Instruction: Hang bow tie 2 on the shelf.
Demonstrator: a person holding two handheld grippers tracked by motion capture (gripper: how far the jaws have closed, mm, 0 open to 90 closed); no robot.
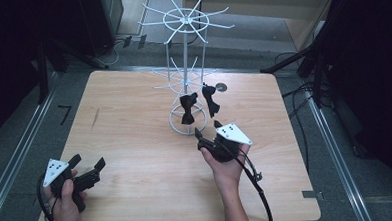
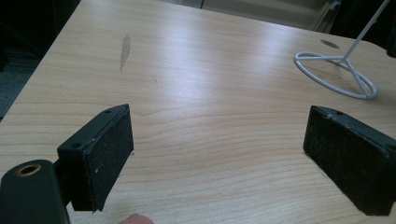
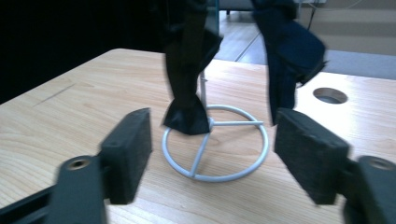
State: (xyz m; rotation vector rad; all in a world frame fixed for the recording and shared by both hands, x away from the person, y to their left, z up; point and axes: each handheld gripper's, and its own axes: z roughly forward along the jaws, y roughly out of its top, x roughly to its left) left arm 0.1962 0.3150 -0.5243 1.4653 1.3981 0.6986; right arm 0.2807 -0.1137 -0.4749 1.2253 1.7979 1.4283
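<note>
A white wire display stand (image 1: 186, 66) rises from a ring base (image 1: 187, 122) at the table's far middle. Two black bow ties hang from its lower arms: one (image 1: 188, 109) on the left, one (image 1: 211, 100) on the right. In the right gripper view both ties (image 3: 187, 70) (image 3: 287, 51) dangle just beyond the jaws, over the ring base (image 3: 215, 142). My right gripper (image 1: 208, 128) is open, just in front of the stand, with nothing between its pads. My left gripper (image 1: 89, 162) is open near the table's front left corner, over bare wood (image 2: 210, 130).
The wooden table (image 1: 135, 143) has a round cable hole (image 1: 221, 87) at the back right of the stand and a grey scuff (image 1: 95, 118) at the left. Dark equipment and cables surround the table on the floor. The right gripper's cable (image 1: 254, 183) trails toward the front edge.
</note>
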